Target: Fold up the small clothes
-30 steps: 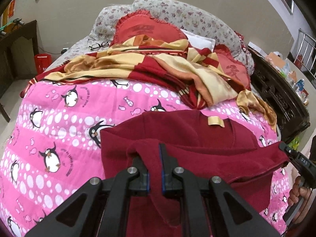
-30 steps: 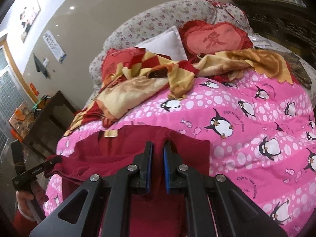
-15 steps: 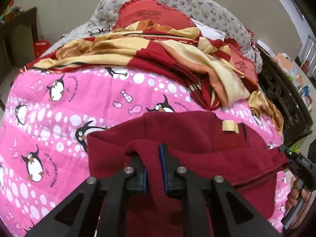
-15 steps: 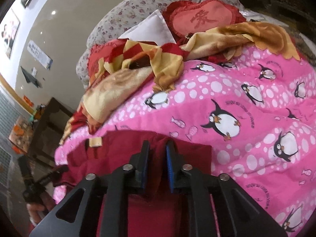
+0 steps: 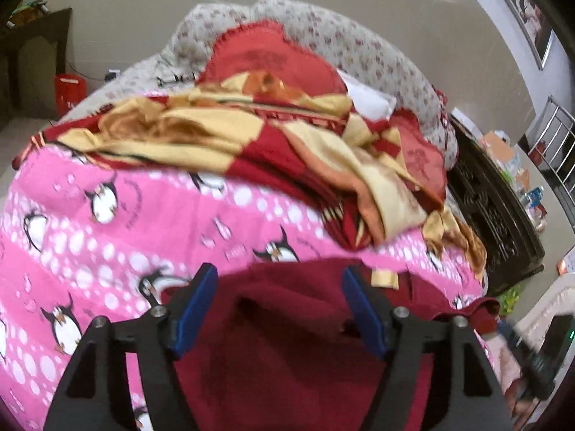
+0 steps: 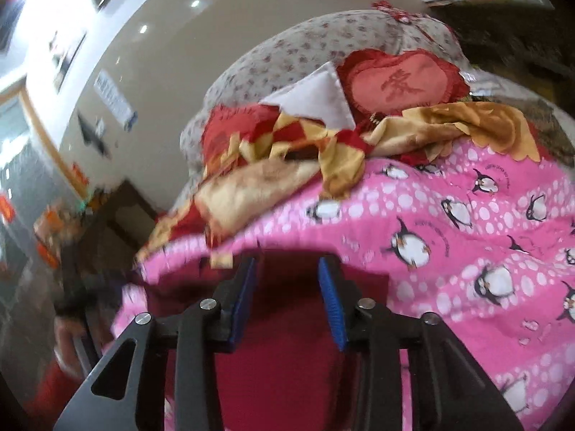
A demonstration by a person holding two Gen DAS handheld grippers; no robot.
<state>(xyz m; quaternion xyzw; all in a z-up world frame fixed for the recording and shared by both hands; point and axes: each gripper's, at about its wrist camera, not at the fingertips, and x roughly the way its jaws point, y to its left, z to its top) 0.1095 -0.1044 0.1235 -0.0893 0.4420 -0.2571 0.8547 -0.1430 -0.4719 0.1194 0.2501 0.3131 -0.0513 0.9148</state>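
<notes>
A dark red garment point(image 5: 287, 323) with a small tan neck label point(image 5: 384, 278) lies folded on the pink penguin quilt point(image 5: 107, 233). My left gripper point(image 5: 278, 287) hovers over its near part, jaws opening wide; the cloth lies below them and the blue pads point(image 5: 196, 305) do not press it. In the right wrist view the same garment point(image 6: 284, 359) lies under my right gripper point(image 6: 287, 280), whose jaws are also opening with no cloth pinched. The other gripper and a hand point(image 6: 72, 323) show blurred at the left edge.
A crumpled red and yellow checked blanket point(image 5: 251, 143) lies across the far quilt, with a red heart cushion point(image 6: 399, 82) and floral pillows point(image 5: 341, 46) behind. A dark carved cabinet point(image 5: 496, 215) stands off the bed's right side, dark furniture point(image 5: 32, 54) at far left.
Both grippers were shut on folds of the red garment; both have let go and opened, the left far wider. The garment now lies flatter on the quilt. Both views have shifted and blurred.
</notes>
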